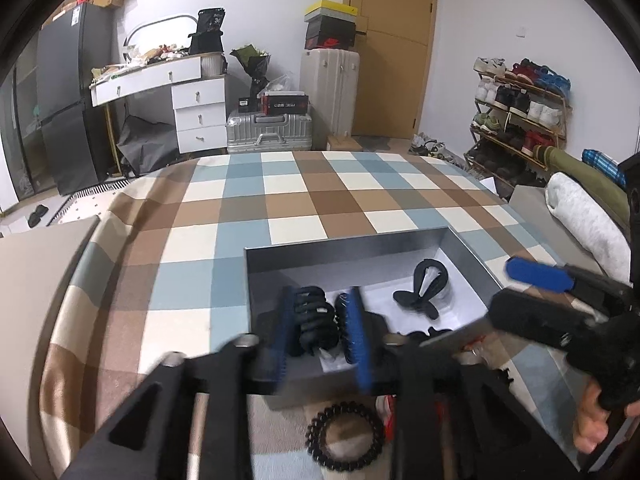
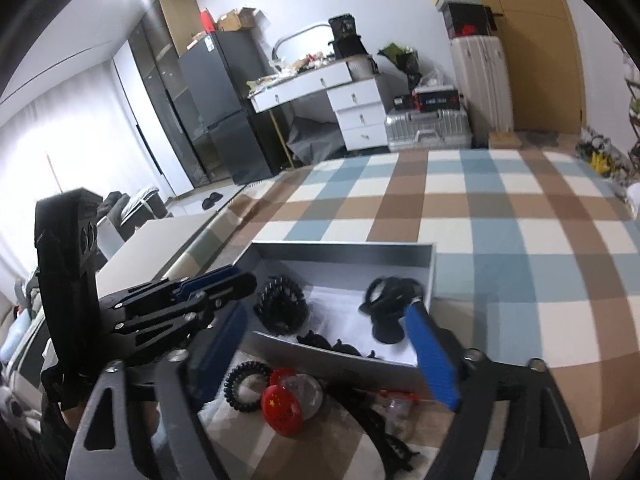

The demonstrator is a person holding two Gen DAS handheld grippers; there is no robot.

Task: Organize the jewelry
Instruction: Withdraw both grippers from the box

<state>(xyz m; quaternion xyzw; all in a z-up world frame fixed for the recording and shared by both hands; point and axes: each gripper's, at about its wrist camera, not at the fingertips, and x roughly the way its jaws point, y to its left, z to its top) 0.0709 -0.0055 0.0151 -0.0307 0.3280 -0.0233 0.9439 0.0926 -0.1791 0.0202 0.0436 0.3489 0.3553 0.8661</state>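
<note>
While a checked cloth covers the surface, the grey tray lies long axis crosswise. Left gripper stands parted around a black coil tie, apparently loose; right gripper spread, empty.

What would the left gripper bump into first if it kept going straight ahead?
Probably the black coiled hair tie in the grey box; it sits right between the left gripper's fingers, though depth is hard to judge.
</note>
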